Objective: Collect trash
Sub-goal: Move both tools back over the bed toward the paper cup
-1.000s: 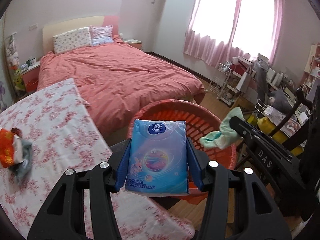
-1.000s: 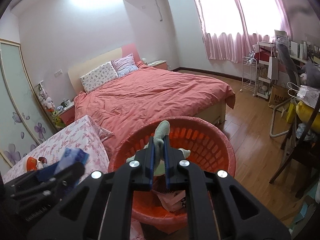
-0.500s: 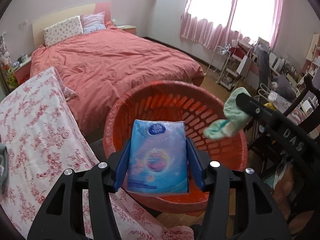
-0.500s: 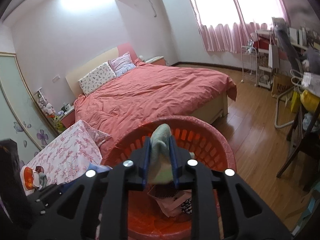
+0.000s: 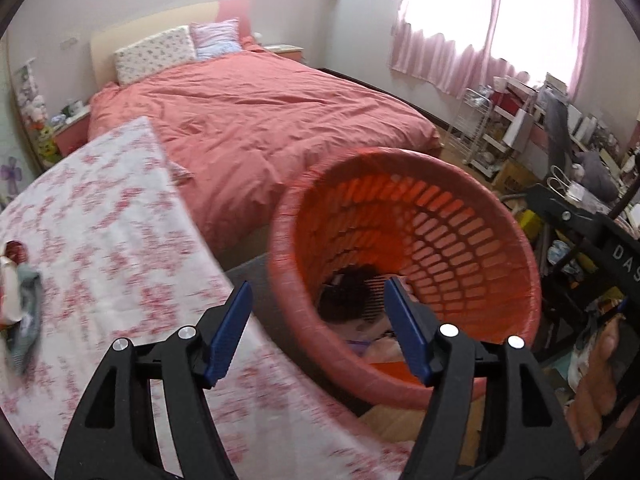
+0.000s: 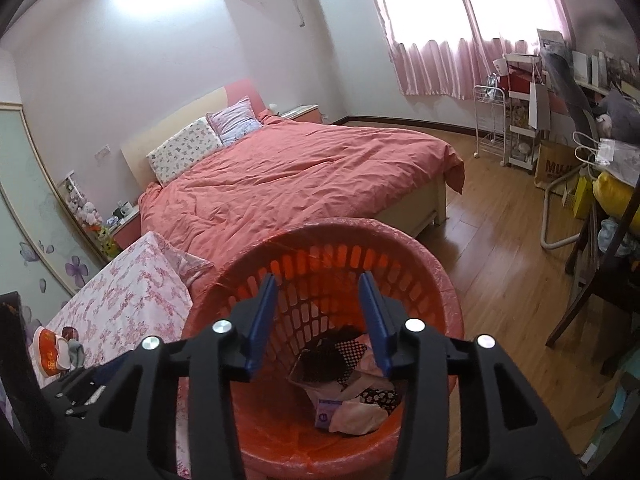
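Basket (image 6: 448,292) rim beside table (image 5: 120,216) edge, wood floor (image 6: 500,248) open rightward

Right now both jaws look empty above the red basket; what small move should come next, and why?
Probably swing the left gripper toward the leftover red wrapper and grey cloth on the floral tablecloth. Both sets of jaws have just been opening and hold nothing, the right gripper too, and the basket already holds scraps.
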Available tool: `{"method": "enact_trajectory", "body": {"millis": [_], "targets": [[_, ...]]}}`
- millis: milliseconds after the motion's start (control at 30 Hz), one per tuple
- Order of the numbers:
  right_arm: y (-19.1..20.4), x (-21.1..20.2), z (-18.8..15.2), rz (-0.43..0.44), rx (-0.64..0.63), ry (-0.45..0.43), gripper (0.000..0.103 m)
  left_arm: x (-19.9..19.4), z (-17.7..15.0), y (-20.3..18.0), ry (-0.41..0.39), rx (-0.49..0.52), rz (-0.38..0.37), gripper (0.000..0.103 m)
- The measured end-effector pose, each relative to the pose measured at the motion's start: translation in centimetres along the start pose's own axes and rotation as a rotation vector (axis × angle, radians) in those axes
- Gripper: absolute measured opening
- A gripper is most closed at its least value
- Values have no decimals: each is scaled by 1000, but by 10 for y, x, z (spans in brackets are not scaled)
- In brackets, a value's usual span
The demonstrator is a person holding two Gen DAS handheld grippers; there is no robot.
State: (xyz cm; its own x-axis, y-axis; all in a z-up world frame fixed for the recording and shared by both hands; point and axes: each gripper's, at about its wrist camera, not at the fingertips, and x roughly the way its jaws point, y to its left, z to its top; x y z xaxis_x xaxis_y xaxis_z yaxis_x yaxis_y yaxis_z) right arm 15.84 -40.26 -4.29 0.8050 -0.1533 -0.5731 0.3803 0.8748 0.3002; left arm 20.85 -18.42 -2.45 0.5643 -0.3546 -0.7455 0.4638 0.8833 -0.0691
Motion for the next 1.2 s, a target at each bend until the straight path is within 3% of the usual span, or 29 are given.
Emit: {"method": "enact_trajectory", "body": {"millis": [333, 800, 1067, 1200], "targets": [[61, -7, -12, 74, -119, 37, 52, -39, -21, 72, -48, -88, 130, 70], [218, -1, -61, 273, -352, 142, 57, -96, -74, 196, -65, -296, 330, 71], [299, 3, -93, 348, -454, 192, 58, -119, -99, 256, -72, -404, 396, 71], [321, 10, -103, 351, -470, 212, 58, -126, -106, 272, -78, -433, 406, 71]]}}
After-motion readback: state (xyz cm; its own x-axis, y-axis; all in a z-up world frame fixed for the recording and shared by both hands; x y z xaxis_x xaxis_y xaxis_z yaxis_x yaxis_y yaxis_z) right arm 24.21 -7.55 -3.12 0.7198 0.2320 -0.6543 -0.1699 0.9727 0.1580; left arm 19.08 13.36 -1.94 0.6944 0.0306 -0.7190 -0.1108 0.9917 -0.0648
